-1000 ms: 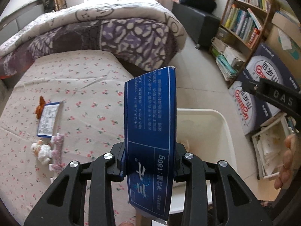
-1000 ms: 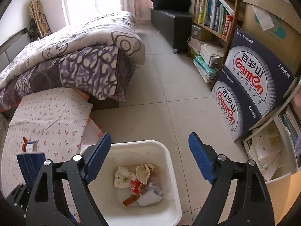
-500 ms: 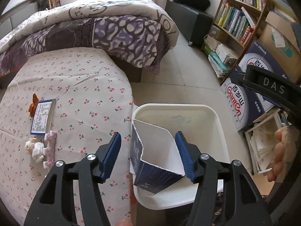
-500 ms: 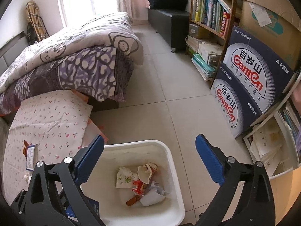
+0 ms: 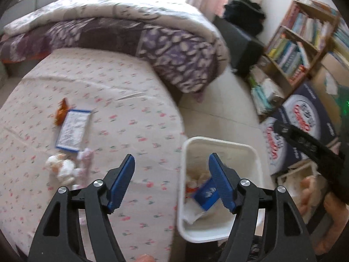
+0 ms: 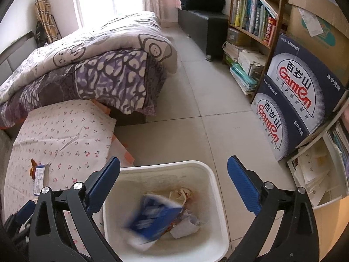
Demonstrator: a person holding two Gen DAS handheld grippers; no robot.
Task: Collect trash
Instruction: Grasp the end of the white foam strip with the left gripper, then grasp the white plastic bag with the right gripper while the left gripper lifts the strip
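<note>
A white bin (image 6: 209,174) stands on the floor beside the bed and also shows in the left wrist view (image 5: 255,152). A blue carton (image 6: 152,216) lies inside it on crumpled trash (image 6: 185,224); the left wrist view shows the carton (image 5: 206,193) too. My left gripper (image 5: 172,187) is open and empty above the bed edge and the bin. My right gripper (image 6: 174,185) is open and empty above the bin. On the flowered sheet (image 5: 104,100) lie a flat blue-edged packet (image 5: 73,130), an orange wrapper (image 5: 61,113) and white-pink crumpled bits (image 5: 65,168).
A folded purple-and-white quilt (image 6: 91,65) covers the far end of the bed. A bookshelf (image 6: 250,21), stacked water cartons (image 6: 292,96) and a white drawer of papers (image 6: 314,174) line the right side. Tiled floor (image 6: 196,100) lies between them.
My left gripper opened and let go of the blue carton, which dropped into the bin. The left gripper then swung left toward the bed. The right gripper stayed open over the bin.
</note>
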